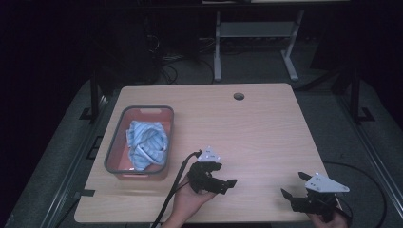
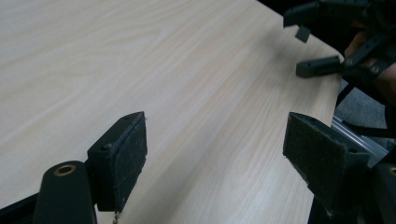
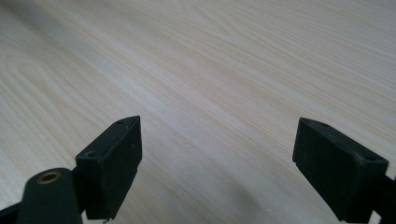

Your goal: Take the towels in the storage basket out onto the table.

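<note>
The work item is the crumpled light-blue cloth with white stripes [image 1: 146, 145], bunched inside the grey-rimmed rectangular plastic bin with a reddish base [image 1: 112, 142]. In the high view the bin stands on the left part of the light wood-grain surface [image 1: 266, 128], left of centre in the frame.

Handling properties, judged from appearance: the cloth is probably soft, light and limp. It should drape and trail when lifted, and it will not keep its shape. It is not fragile. The fabric looks unlikely to slip between padded jaws, but a thin single layer may pull free.

Recommended grasp point: take a raised fold or ridge near the top of the heap, where several layers stack, rather than a flat area close to the bin wall. Approach from above so the jaws clear the rim. A lift straight up should free the cloth without dragging the light bin along.

Gripper state:
- Left gripper [image 1: 223, 183]: low centre of the high view, just right of the bin. Its jaws stand wide apart with nothing between them; bare surface shows in the left gripper view.
- Right gripper [image 1: 291, 190]: lower right of the high view, well apart from the bin. Jaws spread wide, holding nothing.
</note>
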